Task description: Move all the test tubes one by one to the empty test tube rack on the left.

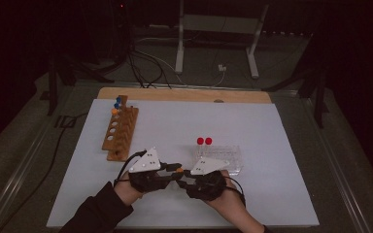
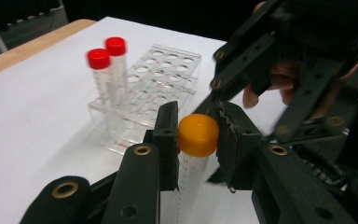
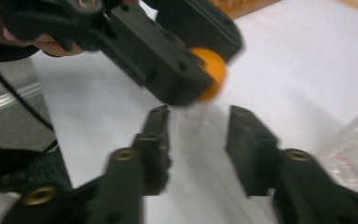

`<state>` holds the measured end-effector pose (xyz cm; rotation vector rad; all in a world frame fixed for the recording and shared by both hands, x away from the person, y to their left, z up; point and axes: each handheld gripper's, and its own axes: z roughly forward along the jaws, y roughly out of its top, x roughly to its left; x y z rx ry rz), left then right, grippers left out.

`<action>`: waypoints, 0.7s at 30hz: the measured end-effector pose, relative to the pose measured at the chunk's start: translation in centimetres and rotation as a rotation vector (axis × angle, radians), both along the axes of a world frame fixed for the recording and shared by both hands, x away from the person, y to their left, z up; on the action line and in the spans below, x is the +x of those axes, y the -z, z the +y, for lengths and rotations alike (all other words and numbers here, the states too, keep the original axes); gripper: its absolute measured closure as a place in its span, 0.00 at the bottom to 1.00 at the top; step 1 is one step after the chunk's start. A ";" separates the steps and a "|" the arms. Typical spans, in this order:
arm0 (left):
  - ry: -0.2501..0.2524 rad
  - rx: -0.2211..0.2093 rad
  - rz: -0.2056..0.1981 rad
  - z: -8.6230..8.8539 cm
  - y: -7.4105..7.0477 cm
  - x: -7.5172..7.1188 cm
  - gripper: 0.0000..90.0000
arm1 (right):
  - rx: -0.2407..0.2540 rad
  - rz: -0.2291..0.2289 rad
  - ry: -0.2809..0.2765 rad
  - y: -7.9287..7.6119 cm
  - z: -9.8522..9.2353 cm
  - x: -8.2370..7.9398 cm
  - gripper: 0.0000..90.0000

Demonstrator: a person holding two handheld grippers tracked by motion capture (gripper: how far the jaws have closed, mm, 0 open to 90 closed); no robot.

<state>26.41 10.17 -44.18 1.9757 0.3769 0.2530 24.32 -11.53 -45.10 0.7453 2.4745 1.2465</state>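
Observation:
A clear tube (image 2: 191, 172) with an orange cap (image 2: 198, 135) is held near the table's front, between the person's two hands. My left gripper (image 2: 198, 128) is shut on the orange cap, one pad pressing on each side. In the high view the left gripper (image 1: 172, 170) and right gripper (image 1: 185, 175) meet tip to tip at the cap (image 1: 178, 170). In the right gripper view, my right gripper (image 3: 198, 128) is open; the blurred tube body (image 3: 191, 121) hangs between its jaws with a gap on both sides, below the cap (image 3: 210, 72).
A clear plastic rack (image 1: 226, 158) with two red-capped tubes (image 1: 204, 141) at its far left corner stands just beyond the right hand. A wooden rack (image 1: 120, 130) holds blue- and orange-capped tubes (image 1: 118, 104) at its far end, on the left. The white mat (image 1: 184, 116) covers the table.

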 end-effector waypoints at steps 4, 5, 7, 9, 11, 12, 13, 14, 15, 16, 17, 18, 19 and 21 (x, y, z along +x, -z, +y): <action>-0.048 -0.031 -0.014 1.3 -0.8 0.5 0.80 | 0.030 -0.032 0.035 -0.7 -1.0 0.1 0.52; -0.056 -0.038 -0.015 1.6 -1.0 0.6 0.80 | 0.037 -0.044 0.047 -0.9 -1.4 0.2 0.49; -0.089 -0.047 -0.031 2.3 -1.4 1.0 0.80 | 0.060 -0.050 0.065 -1.2 -2.0 0.4 0.42; -0.124 -0.057 -0.040 3.1 -1.8 1.4 0.80 | 0.082 -0.050 0.081 -1.6 -2.5 0.5 0.34; -0.152 -0.069 -0.051 4.0 -2.4 1.8 0.80 | 0.103 -0.061 0.103 -1.9 -3.0 0.6 0.28; -0.170 -0.077 -0.057 4.4 -2.6 2.0 0.80 | 0.120 -0.061 0.110 -2.0 -3.3 0.6 0.23; -0.185 -0.079 -0.065 4.9 -2.9 2.2 0.80 | 0.128 -0.059 0.118 -2.1 -3.4 0.6 0.19; -0.204 -0.087 -0.072 5.4 -3.3 2.5 0.80 | 0.136 -0.060 0.125 -2.2 -3.6 0.6 0.15; -0.215 -0.095 -0.074 5.8 -3.4 2.7 0.80 | 0.149 -0.067 0.135 -2.3 -3.8 0.6 0.12; -0.237 -0.100 -0.080 6.2 -3.7 2.9 0.80 | 0.155 -0.068 0.139 -2.4 -4.0 0.6 0.09; -0.259 -0.111 -0.082 6.7 -3.9 3.2 0.80 | 0.161 -0.065 0.146 -2.4 -4.1 0.6 0.05; -0.280 -0.116 -0.085 7.1 -4.1 3.5 0.80 | 0.166 -0.062 0.146 -2.4 -4.2 0.7 0.02; -0.305 -0.115 -0.097 7.6 -4.2 3.7 0.80 | 0.172 -0.059 0.140 -2.5 -4.4 0.7 0.00; -0.337 -0.118 -0.102 8.4 -4.6 4.2 0.80 | 0.174 -0.060 0.141 -2.5 -4.6 0.7 0.00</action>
